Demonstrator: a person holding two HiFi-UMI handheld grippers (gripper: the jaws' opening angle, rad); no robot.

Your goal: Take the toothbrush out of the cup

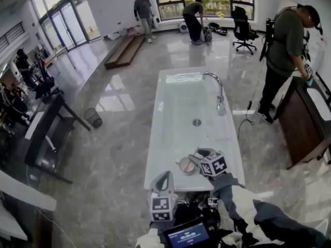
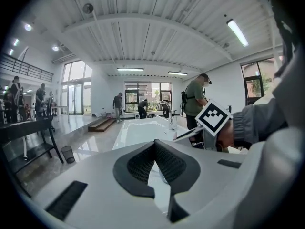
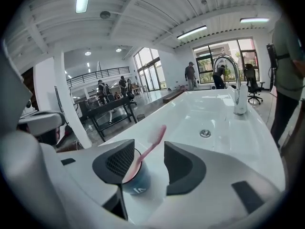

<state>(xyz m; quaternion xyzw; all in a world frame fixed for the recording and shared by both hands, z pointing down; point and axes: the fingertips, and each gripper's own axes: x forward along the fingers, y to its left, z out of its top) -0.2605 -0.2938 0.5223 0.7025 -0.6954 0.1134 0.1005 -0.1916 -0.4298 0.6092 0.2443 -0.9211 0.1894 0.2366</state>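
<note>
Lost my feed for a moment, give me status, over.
Right gripper open, jaws either side of toothbrush, not gripping. Left gripper shut, empty. Toothbrush leaning in cup. Nothing blocking.

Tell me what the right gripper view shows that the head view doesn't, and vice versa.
Right gripper view only: the pink toothbrush leaning in the dark blue cup, between the right gripper's open jaws. Head view only: that gripper's marker cube and a timer screen. Both: the cup, white sink, faucet and drain.
</note>
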